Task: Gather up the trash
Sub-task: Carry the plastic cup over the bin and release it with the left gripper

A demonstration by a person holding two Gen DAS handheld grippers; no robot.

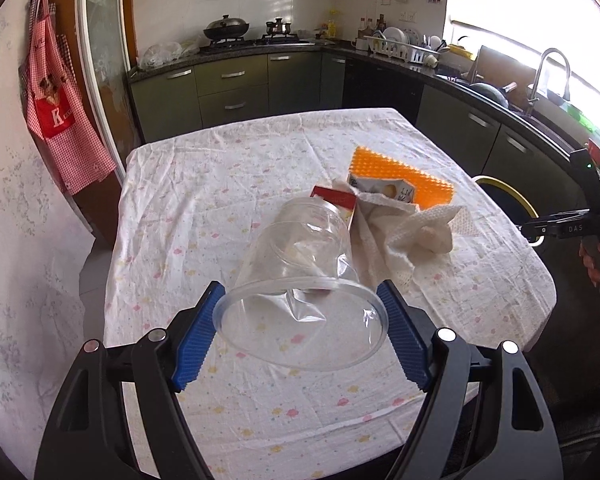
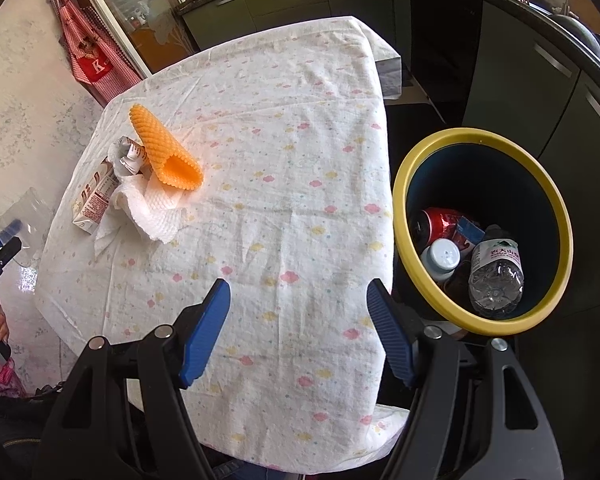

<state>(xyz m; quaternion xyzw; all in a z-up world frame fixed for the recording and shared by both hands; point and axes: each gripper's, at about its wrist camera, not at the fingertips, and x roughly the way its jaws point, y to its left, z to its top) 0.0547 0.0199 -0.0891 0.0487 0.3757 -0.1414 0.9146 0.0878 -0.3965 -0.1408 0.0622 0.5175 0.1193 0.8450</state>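
My left gripper (image 1: 300,292) is shut on a clear plastic cup (image 1: 300,264), held by its rim above the table; the cup (image 2: 24,208) also shows faintly at the left edge of the right wrist view. On the table lie an orange foam net (image 1: 404,176) (image 2: 164,148), a crumpled white paper towel (image 1: 400,228) (image 2: 148,212) and a milk carton (image 1: 384,190) (image 2: 94,200). My right gripper (image 2: 298,292) is open and empty over the table's near right side. A yellow-rimmed trash bin (image 2: 400,216) stands right of the table.
The bin holds a red can (image 2: 440,222), a water bottle (image 2: 496,276) and a white-capped bottle (image 2: 440,258). The table wears a flowered white cloth (image 2: 284,184). Kitchen cabinets (image 1: 232,88) run behind and to the right. A red apron (image 1: 60,108) hangs at the left.
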